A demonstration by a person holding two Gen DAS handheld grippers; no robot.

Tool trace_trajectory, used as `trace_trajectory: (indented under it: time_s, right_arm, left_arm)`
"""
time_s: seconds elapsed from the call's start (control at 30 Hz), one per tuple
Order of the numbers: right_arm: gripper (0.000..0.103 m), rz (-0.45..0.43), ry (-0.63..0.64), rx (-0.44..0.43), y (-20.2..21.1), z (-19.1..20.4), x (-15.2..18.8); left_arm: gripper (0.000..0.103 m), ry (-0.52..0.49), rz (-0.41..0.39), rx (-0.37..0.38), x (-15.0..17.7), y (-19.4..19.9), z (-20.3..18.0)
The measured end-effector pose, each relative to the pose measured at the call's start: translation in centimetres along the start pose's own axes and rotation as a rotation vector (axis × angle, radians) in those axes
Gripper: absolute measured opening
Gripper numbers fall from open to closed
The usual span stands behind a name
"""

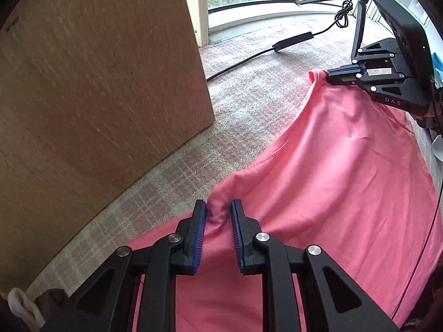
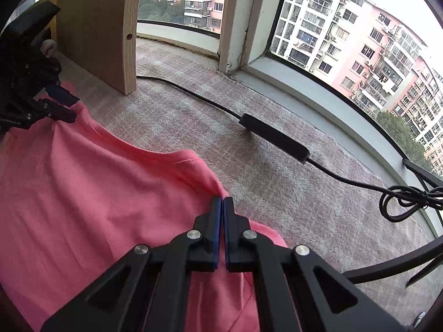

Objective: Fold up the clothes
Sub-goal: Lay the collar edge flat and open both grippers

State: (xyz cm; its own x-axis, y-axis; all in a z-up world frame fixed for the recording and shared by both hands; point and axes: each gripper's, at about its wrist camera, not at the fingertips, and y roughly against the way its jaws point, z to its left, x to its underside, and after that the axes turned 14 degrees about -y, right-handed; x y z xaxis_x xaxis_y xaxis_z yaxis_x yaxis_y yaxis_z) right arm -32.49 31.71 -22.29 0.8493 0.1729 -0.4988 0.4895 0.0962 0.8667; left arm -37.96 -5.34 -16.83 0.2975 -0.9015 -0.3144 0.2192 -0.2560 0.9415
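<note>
Your left gripper [image 1: 218, 215] pinches only a small bunch of the pink shirt [image 1: 332, 166], jaws partly apart; right gripper [image 2: 223, 210] is clamped tight on the other corner. Shirt hangs between them over the carpet [image 2: 277, 179]. Uneven pull could slip the left corner.

Matt pink cloth garment [image 1: 332, 171]

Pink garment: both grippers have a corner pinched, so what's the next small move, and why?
Probably lift and spread both grippers apart a little. The left gripper and right gripper each pinch an edge of the pink garment, but the cloth between them sags with wrinkles over the checked cloth; tension would flatten it for a fold.
</note>
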Motion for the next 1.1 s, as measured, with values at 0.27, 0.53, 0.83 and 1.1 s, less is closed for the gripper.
trace_trajectory:
  time_s: [0.27,0.53,0.83,1.1]
  right_arm:
    - [0.004,-0.031,-0.022,0.125,-0.6,-0.2,-0.6]
    - [0.033,-0.088,-0.036,0.156,1.9,0.0,-1.5]
    - [0.032,-0.035,0.108,-0.220,1.8,12.0,-3.6]
    - [0.032,-0.038,0.231,-0.022,-3.5,19.8,-5.9]
  left_arm:
    - [0.013,0.071,-0.067,-0.282,0.7,0.6,0.5]
    - [0.021,0.141,-0.068,-0.226,4.1,4.7,2.6]
    - [0.030,0.171,-0.033,-0.138,11.6,9.5,-0.7]
    - [0.028,0.288,0.083,-0.180,18.4,9.3,-0.8]
